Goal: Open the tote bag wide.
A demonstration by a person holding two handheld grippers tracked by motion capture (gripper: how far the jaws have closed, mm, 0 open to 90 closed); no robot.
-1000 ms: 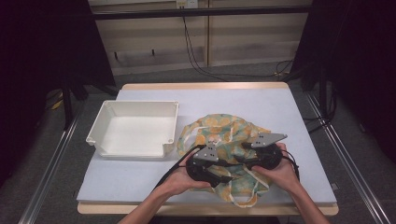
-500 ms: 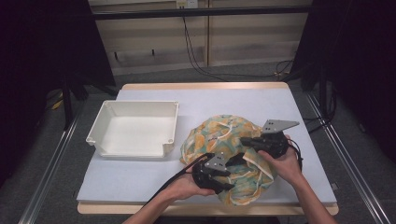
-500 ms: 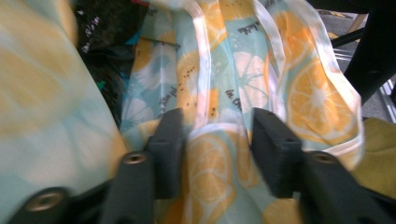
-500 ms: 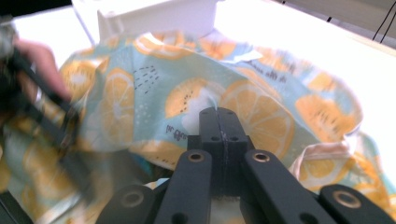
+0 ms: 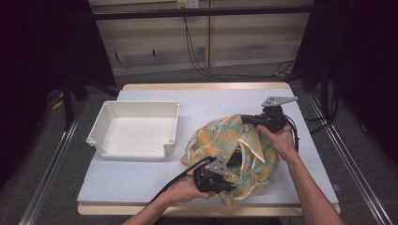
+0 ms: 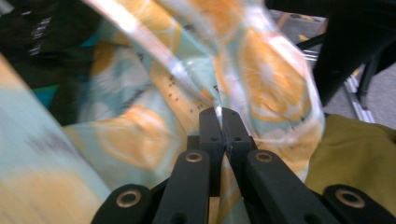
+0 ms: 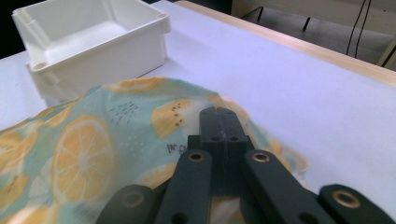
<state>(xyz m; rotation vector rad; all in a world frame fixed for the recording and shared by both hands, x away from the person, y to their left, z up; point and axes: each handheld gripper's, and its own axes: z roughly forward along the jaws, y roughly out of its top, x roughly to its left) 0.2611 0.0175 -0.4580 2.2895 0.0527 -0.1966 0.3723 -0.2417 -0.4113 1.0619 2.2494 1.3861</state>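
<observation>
Both tongs (image 6: 218, 112) (image 7: 223, 112) clamped on lemon-print cloth (image 5: 225, 140) (white tray (image 5: 136, 133) beyond, right gripper view).

Pale counter (image 5: 225, 105) with a wooden edge; on it sits a white tray (image 5: 136, 130) at the left, a lemon-print cloth (image 5: 220, 140) bunched just beside it.

Two bare forearms reach in from the near edge of the desk. The left hand (image 5: 185, 190) grips the left tool (image 5: 228, 186) low and close to the person; its jaws have just been closing and now pinch a fold of lemon-print cloth (image 5: 220, 140). The right hand (image 5: 281, 138) holds the right tool (image 5: 247, 119) farther out, pointing left, jaws clamped together on the cloth's far edge.
</observation>
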